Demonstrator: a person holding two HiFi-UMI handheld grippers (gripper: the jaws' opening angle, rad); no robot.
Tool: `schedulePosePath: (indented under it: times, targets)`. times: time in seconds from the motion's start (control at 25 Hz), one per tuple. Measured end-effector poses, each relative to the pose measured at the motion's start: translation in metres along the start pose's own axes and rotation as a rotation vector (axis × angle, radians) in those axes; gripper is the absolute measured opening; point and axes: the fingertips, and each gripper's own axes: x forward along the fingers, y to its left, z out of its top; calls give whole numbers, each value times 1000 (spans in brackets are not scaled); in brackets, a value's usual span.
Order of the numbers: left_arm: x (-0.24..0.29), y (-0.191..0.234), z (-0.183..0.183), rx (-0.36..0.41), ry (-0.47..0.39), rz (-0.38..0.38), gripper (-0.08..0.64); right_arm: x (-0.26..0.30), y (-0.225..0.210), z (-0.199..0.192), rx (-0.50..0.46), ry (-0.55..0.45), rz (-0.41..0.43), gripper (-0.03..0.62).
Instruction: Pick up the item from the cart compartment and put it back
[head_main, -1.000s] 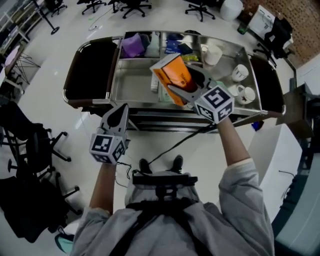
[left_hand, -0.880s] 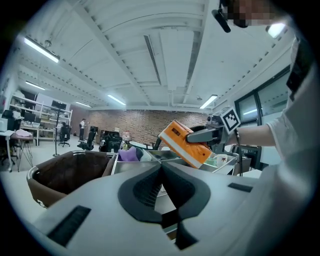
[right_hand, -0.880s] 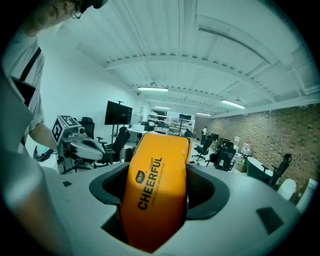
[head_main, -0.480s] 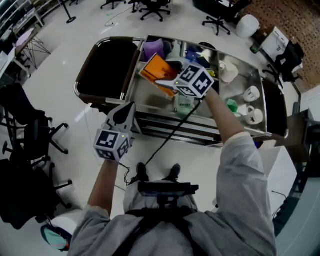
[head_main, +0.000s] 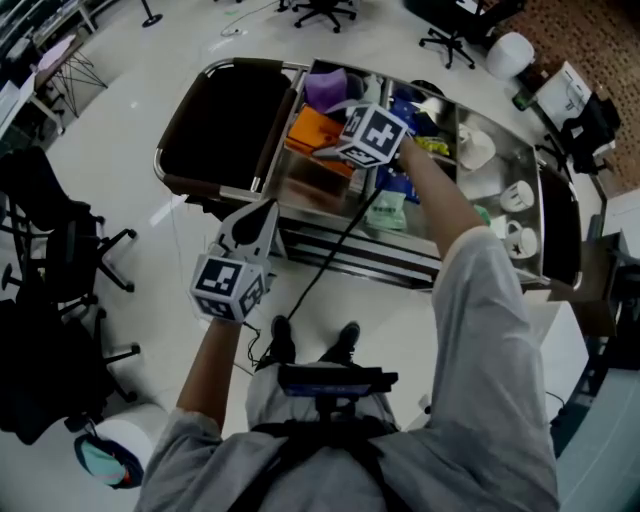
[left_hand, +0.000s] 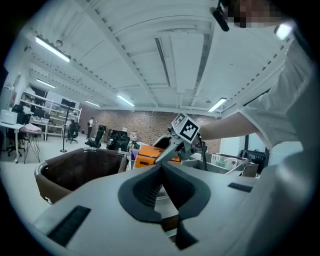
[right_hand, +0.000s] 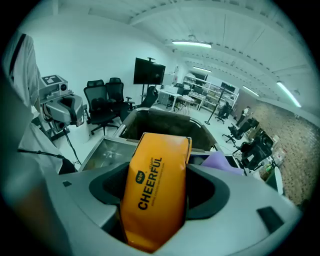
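Two grippers in play. Your right gripper (head_main: 335, 150) is clamped on the one orange pouch (right_hand: 155, 190), jaws pressing both its sides, print reading "CHEERFUL". In the head view the pouch sits over the left steel compartment of the cart (head_main: 320, 245), just beside a purple item (head_main: 325, 88). I can't tell whether it touches the compartment floor.

Your left gripper (head_main: 262, 215) is clenched on nothing, jaws together. It's held off the cart's front edge, near the left corner.

Cart contents, counted:
- left end: one dark bin (head_main: 220, 125), nothing visible inside
- left steel compartment: purple item at the back, plus the pouch you hold
- middle: one green packet (head_main: 388, 210) and blue items behind your arm, too hidden to count
- right compartment: three white mugs (head_main: 517, 195)

Office chairs stand on the floor beyond the cart.
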Motion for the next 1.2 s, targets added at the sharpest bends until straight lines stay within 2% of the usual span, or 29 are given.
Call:
schedulePosePath:
  times: [0.32, 0.76, 0.96, 1.2]
  targets:
    - [-9, 10, -6, 7, 19, 28, 0, 28, 10, -15, -55, 97, 65, 355]
    - [-21, 17, -16, -12, 33, 55, 0, 50, 19, -25, -78, 139, 104, 370]
    - [-26, 16, -19, -40, 29, 60, 0, 54, 22, -26, -81, 136, 91, 385]
    - [-26, 16, -25, -45, 29, 60, 0, 51, 10, -21, -38, 103, 42, 416]
